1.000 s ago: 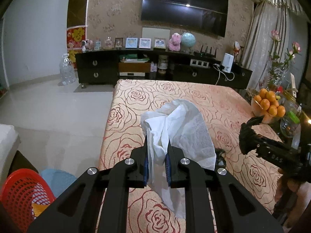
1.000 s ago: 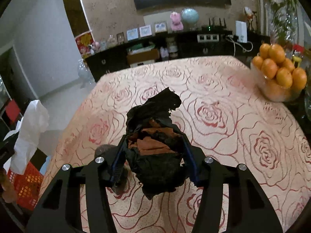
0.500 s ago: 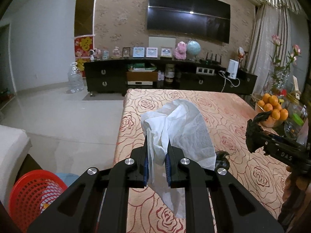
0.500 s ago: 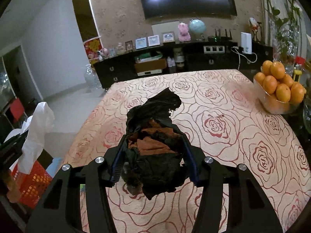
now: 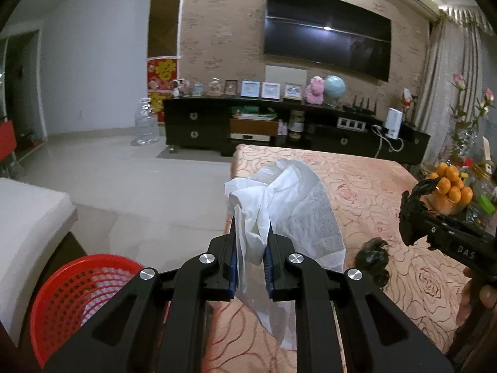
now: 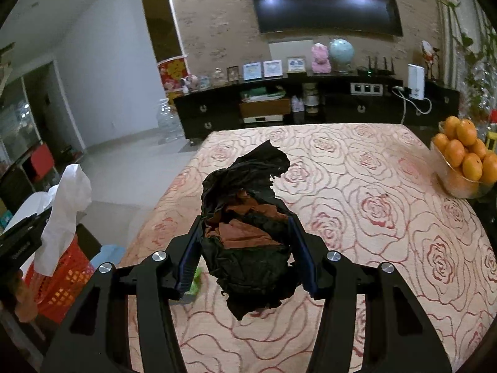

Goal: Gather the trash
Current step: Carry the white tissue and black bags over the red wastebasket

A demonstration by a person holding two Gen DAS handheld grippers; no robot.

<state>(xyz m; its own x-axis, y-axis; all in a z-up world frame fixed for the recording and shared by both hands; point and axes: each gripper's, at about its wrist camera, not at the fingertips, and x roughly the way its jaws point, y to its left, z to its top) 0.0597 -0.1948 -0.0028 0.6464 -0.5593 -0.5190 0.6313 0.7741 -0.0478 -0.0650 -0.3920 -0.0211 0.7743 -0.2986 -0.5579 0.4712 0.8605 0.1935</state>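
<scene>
L gripper (image 5: 251, 242) pinches a white tissue (image 5: 289, 205), fingers near shut; R gripper (image 6: 245, 245) clamps a black wrapper (image 6: 248, 227), fingers wider round the bulk. Both are held off the tabletop (image 6: 372, 192), prob. headed for the red basket (image 5: 74, 292) on the floor at left.

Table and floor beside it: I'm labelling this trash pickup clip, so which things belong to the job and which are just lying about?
Part of the job:
- white tissue, clamped in the left gripper
- crumpled black wrapper, held in the right gripper
- black scrap on the tablecloth
- red basket on the floor

Just lying about:
- bowl of oranges
- globe
- plastic bottle
</scene>
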